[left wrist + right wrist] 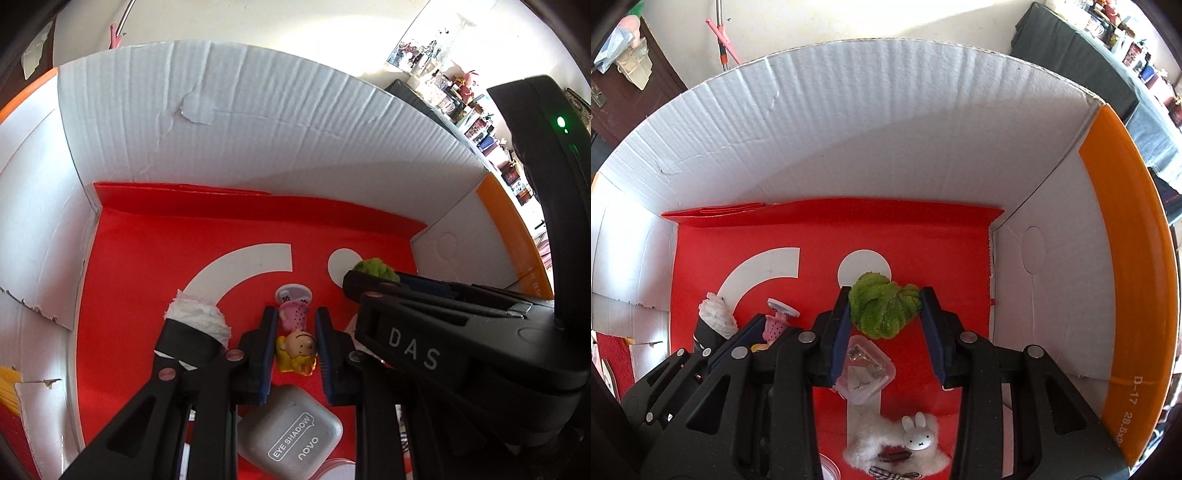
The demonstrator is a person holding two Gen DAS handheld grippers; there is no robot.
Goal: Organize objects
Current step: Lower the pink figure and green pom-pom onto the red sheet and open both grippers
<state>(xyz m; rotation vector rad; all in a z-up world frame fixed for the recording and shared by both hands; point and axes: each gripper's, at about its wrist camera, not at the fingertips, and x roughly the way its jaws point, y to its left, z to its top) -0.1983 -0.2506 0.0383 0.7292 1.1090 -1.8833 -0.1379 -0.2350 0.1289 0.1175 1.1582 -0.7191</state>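
Fluff (897, 439) with a rabbit clip lies nearest in my right view, then a clear case (866, 369). My right tool (884, 325) is spread around the green pompom (882, 310) mid-box (849, 147); soft, light, squeeze its middle. Only the left view shows my spread left tool (295, 350) flanking a doll (297, 350).

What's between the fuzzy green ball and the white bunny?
In the right wrist view, a small clear plastic box lies between the fuzzy green scrunchie and the white bunny clip.
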